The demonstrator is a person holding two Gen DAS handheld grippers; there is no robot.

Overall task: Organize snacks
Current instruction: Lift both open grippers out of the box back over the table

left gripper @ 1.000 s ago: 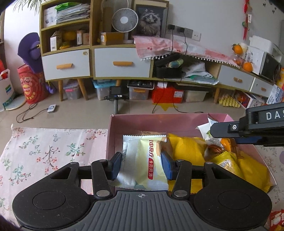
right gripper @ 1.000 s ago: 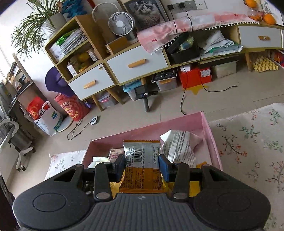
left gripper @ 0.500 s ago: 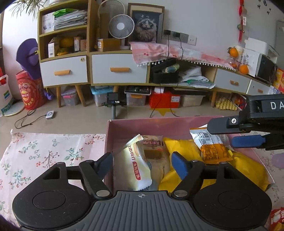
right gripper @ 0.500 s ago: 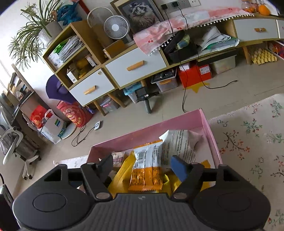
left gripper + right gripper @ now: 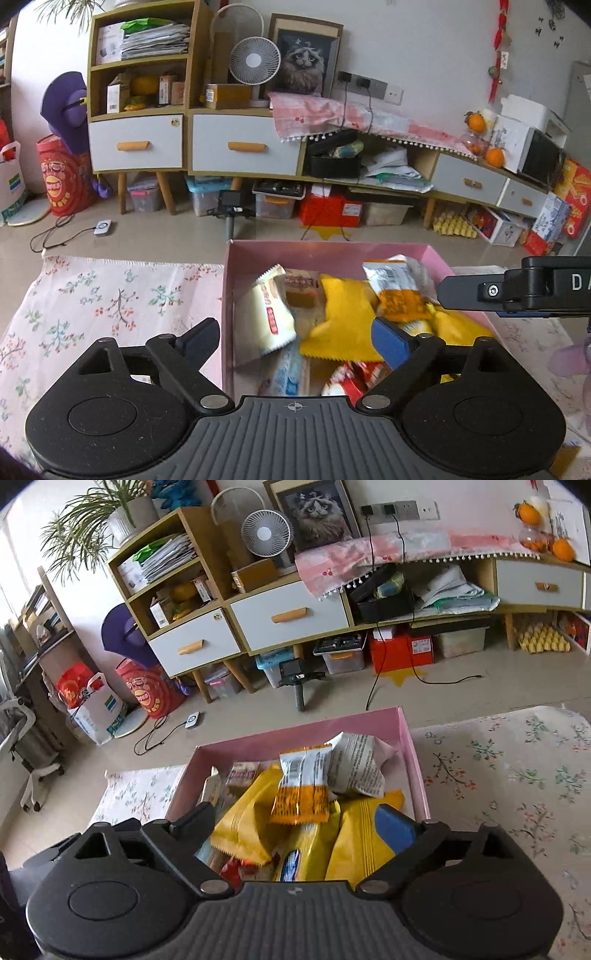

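A pink box [image 5: 295, 248] on the floral cloth holds several snack packets. A cream packet with red lettering [image 5: 271, 314] leans at its left side, beside a yellow packet [image 5: 341, 321] and an orange-and-white packet [image 5: 397, 291]. My left gripper [image 5: 295, 336] is open and empty above the box's near edge. The right gripper's body [image 5: 517, 291] shows at the right. In the right wrist view the pink box [image 5: 413, 746] shows the orange-and-white packet [image 5: 303, 786] on yellow packets [image 5: 243, 823], with a silver packet [image 5: 354, 764] behind. My right gripper [image 5: 299, 823] is open and empty above them.
The floral cloth [image 5: 110, 295] spreads left of the box and also right of it [image 5: 509, 775]. Beyond the table edge are a floor, a low cabinet with drawers [image 5: 243, 147], a small tripod camera [image 5: 231, 210] and storage boxes.
Both grippers opened and let go of their packets. The cream packet and the orange-and-white packet now lie in the box. Both grippers have pulled back and up.
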